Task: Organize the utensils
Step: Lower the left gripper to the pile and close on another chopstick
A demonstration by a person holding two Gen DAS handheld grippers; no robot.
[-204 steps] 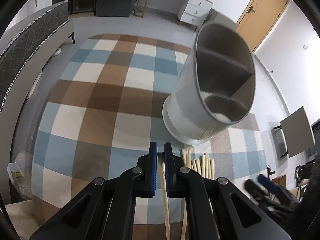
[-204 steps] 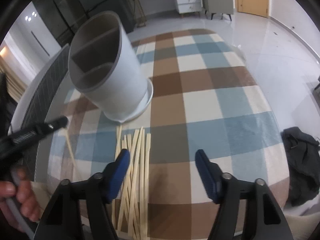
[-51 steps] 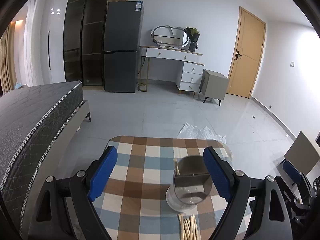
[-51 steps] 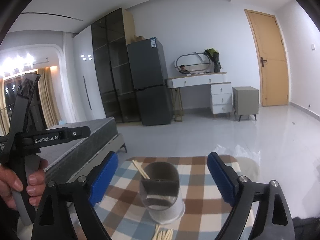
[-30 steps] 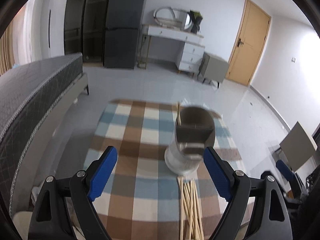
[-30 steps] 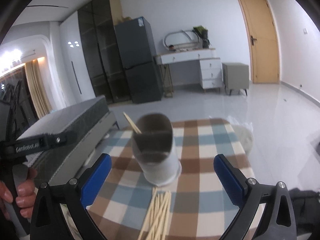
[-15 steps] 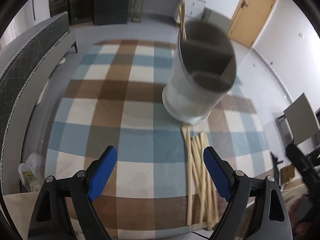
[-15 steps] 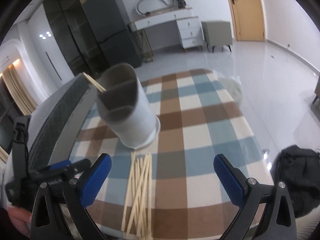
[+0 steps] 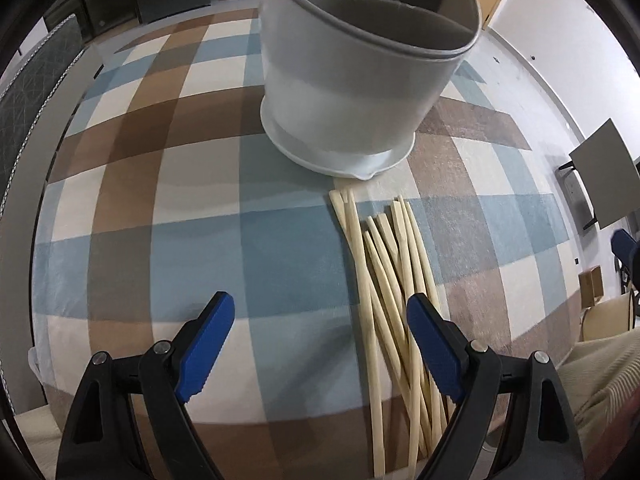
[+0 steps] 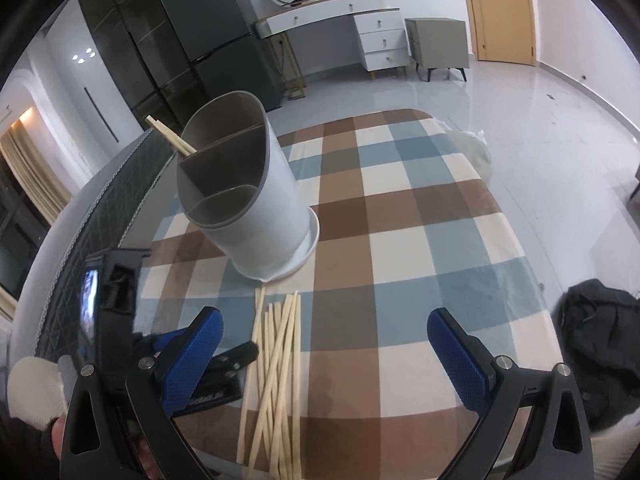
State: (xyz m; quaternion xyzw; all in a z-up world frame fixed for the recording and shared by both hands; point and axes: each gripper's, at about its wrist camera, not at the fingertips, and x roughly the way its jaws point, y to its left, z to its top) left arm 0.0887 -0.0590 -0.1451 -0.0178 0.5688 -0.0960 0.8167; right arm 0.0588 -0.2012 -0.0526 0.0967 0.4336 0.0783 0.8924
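A white divided utensil holder (image 9: 352, 80) stands on the checked tablecloth; it also shows in the right wrist view (image 10: 248, 208), with chopsticks (image 10: 170, 136) sticking out of its far compartment. Several loose chopsticks (image 9: 396, 288) lie in a pile in front of it, also visible in the right wrist view (image 10: 276, 364). My left gripper (image 9: 320, 344) is open and empty, low over the cloth just left of the pile; it shows in the right wrist view (image 10: 212, 356) beside the pile. My right gripper (image 10: 324, 356) is open and empty, higher above the pile.
The table (image 10: 420, 240) has a rounded edge with floor beyond. A bed (image 10: 100, 200) runs along its left side. A dark bag (image 10: 600, 344) lies on the floor at right. A grey chair (image 9: 600, 176) stands to the right.
Both grippers have come down from a raised view of the room toward the table. My left gripper has dropped close to the chopstick pile. Both stay open.
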